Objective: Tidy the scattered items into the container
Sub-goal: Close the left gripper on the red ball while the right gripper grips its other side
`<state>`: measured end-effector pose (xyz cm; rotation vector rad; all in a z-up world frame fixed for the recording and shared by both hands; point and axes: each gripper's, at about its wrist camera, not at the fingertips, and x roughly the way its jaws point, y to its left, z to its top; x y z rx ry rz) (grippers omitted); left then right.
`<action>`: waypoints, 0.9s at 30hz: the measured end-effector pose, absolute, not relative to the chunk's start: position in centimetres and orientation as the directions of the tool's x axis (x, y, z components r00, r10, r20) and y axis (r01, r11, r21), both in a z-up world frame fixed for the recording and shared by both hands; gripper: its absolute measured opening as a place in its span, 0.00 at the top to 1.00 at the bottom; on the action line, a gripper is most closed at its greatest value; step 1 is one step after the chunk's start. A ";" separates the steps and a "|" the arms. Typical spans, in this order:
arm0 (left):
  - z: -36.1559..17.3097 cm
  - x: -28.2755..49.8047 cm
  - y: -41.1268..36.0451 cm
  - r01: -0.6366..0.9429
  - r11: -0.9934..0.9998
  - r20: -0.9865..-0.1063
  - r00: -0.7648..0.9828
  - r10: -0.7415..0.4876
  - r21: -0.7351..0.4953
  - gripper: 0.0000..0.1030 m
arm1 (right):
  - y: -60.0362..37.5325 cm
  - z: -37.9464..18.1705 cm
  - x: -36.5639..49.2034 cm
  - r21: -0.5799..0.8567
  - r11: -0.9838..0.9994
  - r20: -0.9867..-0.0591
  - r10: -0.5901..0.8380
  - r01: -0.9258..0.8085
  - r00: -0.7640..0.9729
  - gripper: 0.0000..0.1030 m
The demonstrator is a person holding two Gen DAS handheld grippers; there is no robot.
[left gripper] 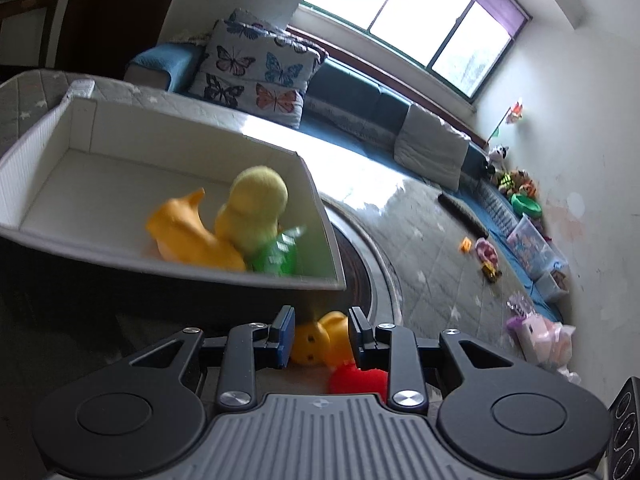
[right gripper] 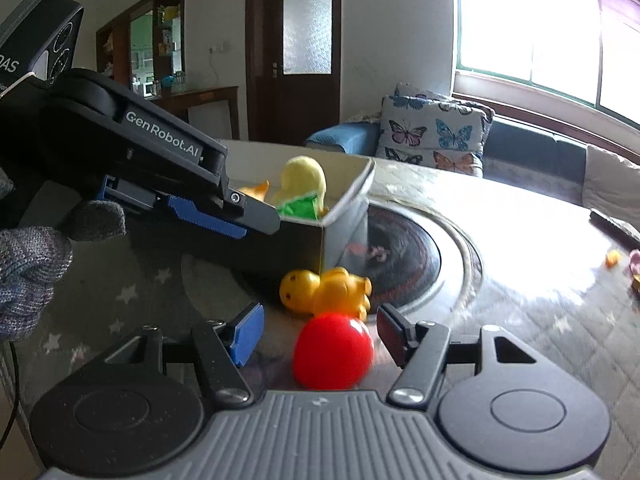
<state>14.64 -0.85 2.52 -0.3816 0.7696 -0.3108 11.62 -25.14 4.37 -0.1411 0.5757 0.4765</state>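
Note:
An open grey box (left gripper: 172,276) with a white inside holds a yellow plush chick (left gripper: 256,204), an orange toy (left gripper: 188,236) and a green item (left gripper: 276,258). The box also shows in the right wrist view (right gripper: 348,196). A yellow rubber toy (left gripper: 320,340) and a red ball (left gripper: 360,378) lie on the table in front of the box. My left gripper (left gripper: 320,334) is open, its fingers either side of the yellow toy. My right gripper (right gripper: 320,330) is open around the red ball (right gripper: 332,354), with the yellow toy (right gripper: 324,290) just beyond. The left gripper (right gripper: 240,216) reaches in from the left.
A round dark inset (right gripper: 404,256) lies in the table beside the box. A blue sofa (left gripper: 352,92) with butterfly pillows (left gripper: 260,68) runs under the window. Toys and a clear bin (left gripper: 532,240) lie at the far right. A gloved hand (right gripper: 32,256) holds the left gripper.

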 end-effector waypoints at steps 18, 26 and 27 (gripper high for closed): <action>0.2 14.4 -3.7 0.142 0.891 -0.678 0.600 -0.424 -0.431 0.68 | -26.1 2.2 11.1 0.059 0.905 -0.595 0.371 -0.421 0.713 0.38; 0.5 15.0 -4.9 0.163 0.886 -0.685 0.579 -0.442 -0.434 0.68 | -25.5 1.4 11.6 0.063 0.912 -0.609 0.358 -0.406 0.708 0.38; 0.5 15.1 -5.1 0.163 0.886 -0.687 0.576 -0.444 -0.435 0.68 | -25.4 1.3 11.7 0.061 0.914 -0.609 0.353 -0.402 0.710 0.38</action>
